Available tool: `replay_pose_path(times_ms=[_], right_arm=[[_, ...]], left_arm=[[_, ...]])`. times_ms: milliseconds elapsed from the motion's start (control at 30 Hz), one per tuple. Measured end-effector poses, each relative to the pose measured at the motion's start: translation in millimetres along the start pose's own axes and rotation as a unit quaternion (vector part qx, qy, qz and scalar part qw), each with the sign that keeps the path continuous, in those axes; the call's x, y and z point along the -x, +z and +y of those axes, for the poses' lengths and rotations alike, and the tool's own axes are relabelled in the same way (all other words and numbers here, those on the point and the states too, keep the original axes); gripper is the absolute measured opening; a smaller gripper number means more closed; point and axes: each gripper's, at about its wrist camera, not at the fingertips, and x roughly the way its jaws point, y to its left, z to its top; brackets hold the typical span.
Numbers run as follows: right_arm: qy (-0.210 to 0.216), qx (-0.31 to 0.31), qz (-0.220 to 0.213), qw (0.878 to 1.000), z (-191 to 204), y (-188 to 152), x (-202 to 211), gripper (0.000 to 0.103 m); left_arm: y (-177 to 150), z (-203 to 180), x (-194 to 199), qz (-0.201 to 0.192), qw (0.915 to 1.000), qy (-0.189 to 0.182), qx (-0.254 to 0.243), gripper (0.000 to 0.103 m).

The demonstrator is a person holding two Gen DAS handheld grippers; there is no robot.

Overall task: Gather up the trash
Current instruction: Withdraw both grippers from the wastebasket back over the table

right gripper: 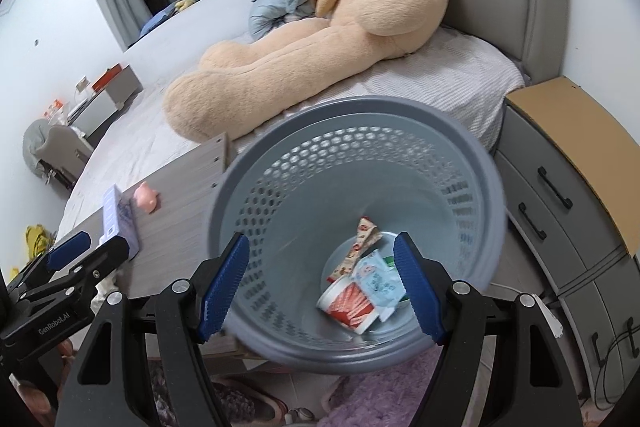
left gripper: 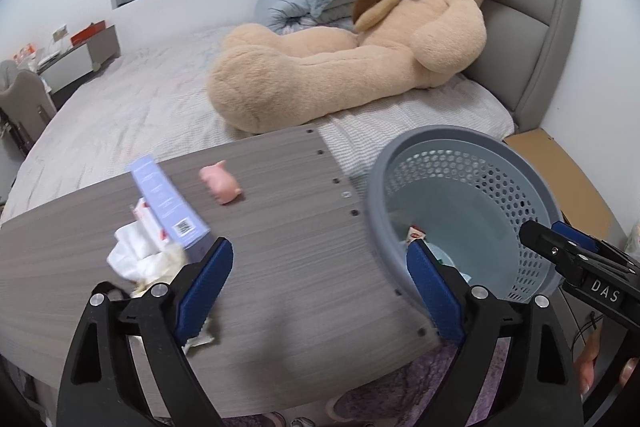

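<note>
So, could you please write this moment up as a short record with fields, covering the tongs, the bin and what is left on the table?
left tongs: open, nothing between them, over the table
right tongs: open, empty, above the bin
bin contents: red-and-white cup, pale blue packet, patterned wrapper
on the table: crumpled white tissue, lilac box, pink pig toy
bin position: just past the table's end, beside the bed
</note>
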Motion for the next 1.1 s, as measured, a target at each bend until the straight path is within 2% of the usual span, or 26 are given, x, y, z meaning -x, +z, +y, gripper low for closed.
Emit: replay_pose_path(times_ms=[400, 833, 1100], right_arm=[[0.029, 0.059, 0.016, 0.998, 76, -18, -10, 0.072], [0.057, 0.125, 0.029, 0.99, 162, -31, -17, 0.072], [0.073, 0.129, 0.028, 0.989, 195, -35, -21, 0.072]], left_arm=[[-29, 83, 24, -0.015, 0.9969, 0.052, 0.056, 0.088], [-62, 165, 54, -0.038, 0.9882, 0.098, 0.112, 0.088], [-71, 199, 66, -0.037, 0.9853, 0.105, 0.129, 0.088]])
